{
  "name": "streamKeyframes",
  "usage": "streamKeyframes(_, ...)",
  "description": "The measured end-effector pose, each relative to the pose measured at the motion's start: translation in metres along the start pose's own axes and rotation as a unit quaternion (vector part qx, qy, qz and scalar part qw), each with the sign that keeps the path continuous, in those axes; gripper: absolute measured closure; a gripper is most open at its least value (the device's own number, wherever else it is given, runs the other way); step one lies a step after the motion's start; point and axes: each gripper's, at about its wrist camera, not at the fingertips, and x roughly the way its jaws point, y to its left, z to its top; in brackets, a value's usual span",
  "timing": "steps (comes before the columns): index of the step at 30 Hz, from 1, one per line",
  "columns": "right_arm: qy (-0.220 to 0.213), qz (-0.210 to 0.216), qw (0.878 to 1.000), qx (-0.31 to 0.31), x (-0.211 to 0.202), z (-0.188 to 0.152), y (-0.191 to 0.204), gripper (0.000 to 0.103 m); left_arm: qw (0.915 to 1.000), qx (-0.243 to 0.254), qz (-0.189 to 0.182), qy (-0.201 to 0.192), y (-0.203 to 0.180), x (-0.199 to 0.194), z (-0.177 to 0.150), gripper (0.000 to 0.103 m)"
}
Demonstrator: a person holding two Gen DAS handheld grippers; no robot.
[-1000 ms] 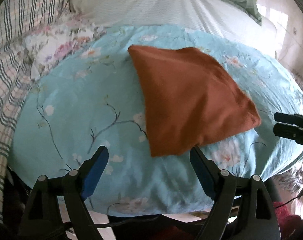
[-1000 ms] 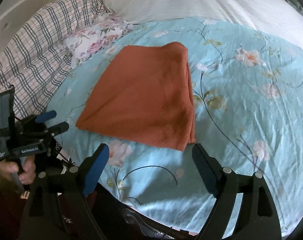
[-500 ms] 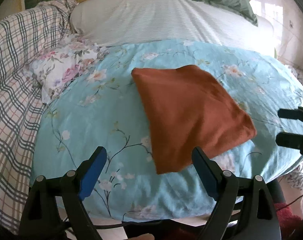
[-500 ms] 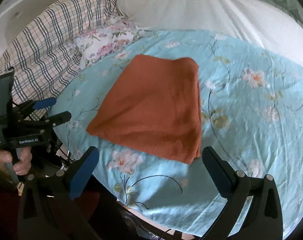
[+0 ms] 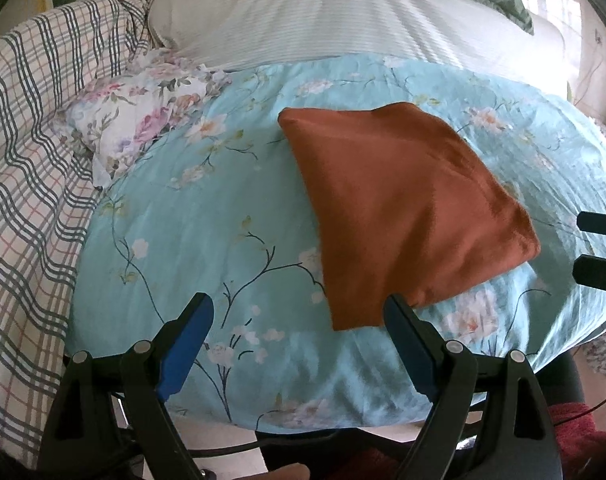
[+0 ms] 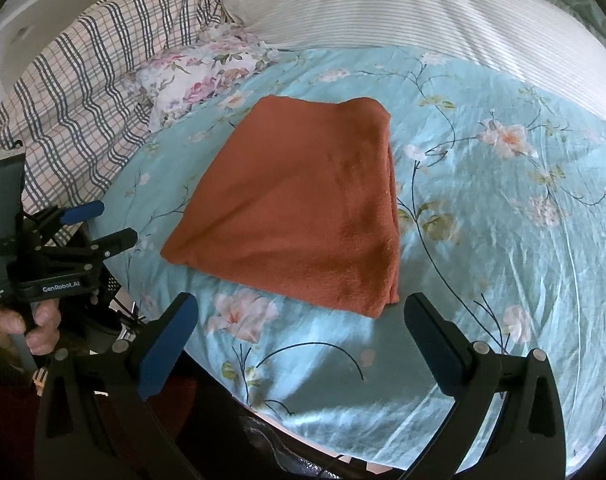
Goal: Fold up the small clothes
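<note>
A rust-orange cloth (image 5: 403, 216) (image 6: 303, 208) lies folded flat on the light blue floral sheet (image 5: 207, 232) (image 6: 503, 240). My left gripper (image 5: 299, 312) hovers open near the cloth's near-left corner, nothing between its blue pads. It also shows at the left edge of the right wrist view, the left gripper (image 6: 99, 222), held in a hand. My right gripper (image 6: 299, 316) hangs open and wide just short of the cloth's near edge, touching nothing. Its fingertips (image 5: 595, 224) poke in from the right in the left wrist view.
A floral pillow (image 5: 135, 132) (image 6: 199, 76) sits beyond the sheet's left side, a plaid blanket (image 5: 27, 160) (image 6: 83, 92) to the left of it. A white striped duvet (image 5: 343, 20) (image 6: 403, 8) covers the far bed. The bed's near edge (image 5: 303, 428) drops to a dark floor.
Both views have drawn back and up a little, so the cloth sits farther from the fingers. The right gripper's jaws have spread wider. The cloth itself has not moved.
</note>
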Motion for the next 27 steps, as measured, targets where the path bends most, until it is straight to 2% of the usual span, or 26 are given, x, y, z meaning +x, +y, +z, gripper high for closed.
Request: streamKeyframes(27, 0.004, 0.013, 1.0, 0.003, 0.005, 0.008, -0.008, 0.0, 0.9999, -0.009, 0.001, 0.01, 0.005, 0.011, 0.004, 0.016)
